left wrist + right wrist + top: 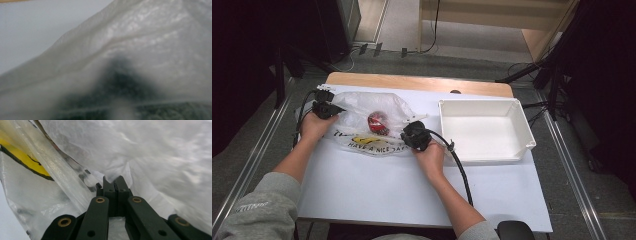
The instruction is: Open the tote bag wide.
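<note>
A thin clear plastic bag (362,106) with yellow and black print lies on the white table (387,185). A red thing (378,123) sits inside it. My left gripper (339,109) is at the bag's left edge. In the left gripper view the bag's film (150,37) drapes over the lens, and the dark jaws (117,62) show through it, meeting at a point. My right gripper (406,131) is at the bag's right side. In the right gripper view its jaws (115,181) are pressed together with a fold of the film (162,157) pinched between them.
An empty white bin (477,101) stands on the right part of the table, close to the right hand. A black cable (462,172) trails from the right gripper toward the near edge. Dark stands and cables flank the table on the floor.
</note>
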Tool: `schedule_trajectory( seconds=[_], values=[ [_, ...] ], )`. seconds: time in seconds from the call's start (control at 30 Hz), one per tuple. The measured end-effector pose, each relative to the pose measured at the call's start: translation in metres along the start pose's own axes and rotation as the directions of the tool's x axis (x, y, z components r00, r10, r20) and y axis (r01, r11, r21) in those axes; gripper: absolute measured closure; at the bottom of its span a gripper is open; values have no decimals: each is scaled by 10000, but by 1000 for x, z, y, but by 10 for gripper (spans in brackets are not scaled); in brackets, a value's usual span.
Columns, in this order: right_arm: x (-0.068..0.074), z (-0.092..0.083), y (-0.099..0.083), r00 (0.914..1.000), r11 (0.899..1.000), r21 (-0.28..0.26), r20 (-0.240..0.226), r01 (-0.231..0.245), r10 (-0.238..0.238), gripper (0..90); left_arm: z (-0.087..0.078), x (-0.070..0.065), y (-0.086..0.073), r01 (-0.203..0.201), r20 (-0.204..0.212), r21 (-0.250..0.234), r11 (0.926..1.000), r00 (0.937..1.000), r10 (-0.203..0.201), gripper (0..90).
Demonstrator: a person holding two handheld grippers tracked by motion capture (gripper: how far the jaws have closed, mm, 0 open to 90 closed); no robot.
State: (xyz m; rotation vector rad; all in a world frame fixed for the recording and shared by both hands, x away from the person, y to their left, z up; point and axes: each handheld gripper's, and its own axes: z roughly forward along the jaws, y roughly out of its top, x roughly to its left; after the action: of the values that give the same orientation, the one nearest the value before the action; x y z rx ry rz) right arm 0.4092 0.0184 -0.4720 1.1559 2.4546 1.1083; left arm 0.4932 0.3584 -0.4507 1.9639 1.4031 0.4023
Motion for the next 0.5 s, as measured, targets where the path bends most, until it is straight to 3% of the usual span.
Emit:
schedule_trajectory(
  seconds=[0.5],
  values=[
    [-1, -8, -9, 9999, 9999, -70, 17, -109, 109, 900, 8, 4, 2, 173, -347, 39, 9998, 9992, -172, 900]
  ],
)
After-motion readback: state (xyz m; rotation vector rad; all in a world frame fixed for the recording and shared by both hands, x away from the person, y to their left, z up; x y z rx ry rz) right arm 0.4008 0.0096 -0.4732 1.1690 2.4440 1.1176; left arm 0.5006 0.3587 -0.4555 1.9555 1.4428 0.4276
